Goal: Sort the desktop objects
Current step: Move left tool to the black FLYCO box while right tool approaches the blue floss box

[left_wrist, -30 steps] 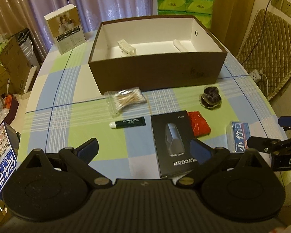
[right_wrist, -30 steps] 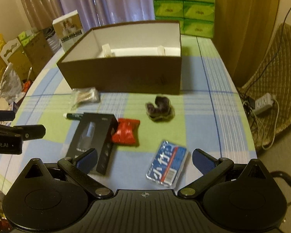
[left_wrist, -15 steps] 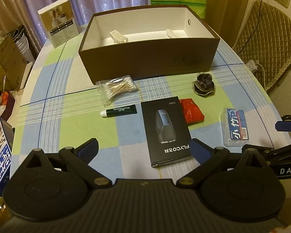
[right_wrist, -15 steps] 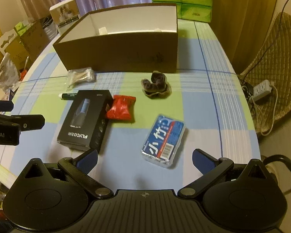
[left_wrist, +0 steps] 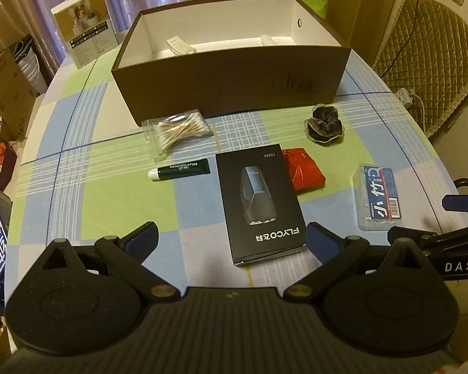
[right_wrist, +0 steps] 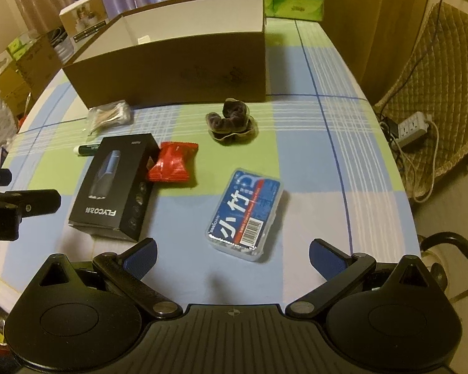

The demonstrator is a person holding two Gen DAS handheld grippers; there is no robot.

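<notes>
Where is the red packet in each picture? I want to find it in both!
Left wrist view: the red packet is right of centre, against the right edge of the black box.
Right wrist view: the red packet is left of centre, again at the black box's right edge.
Shared landmark: the big brown box behind.

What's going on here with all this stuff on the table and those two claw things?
A person is holding two handheld grippers over a checked table to sort small items. Both the left gripper and the right gripper are open and empty. The black shaver box, red packet, blue-labelled plastic case, lip balm tube, cotton swab bag and dark scrunchie lie in front of the open brown box.
</notes>
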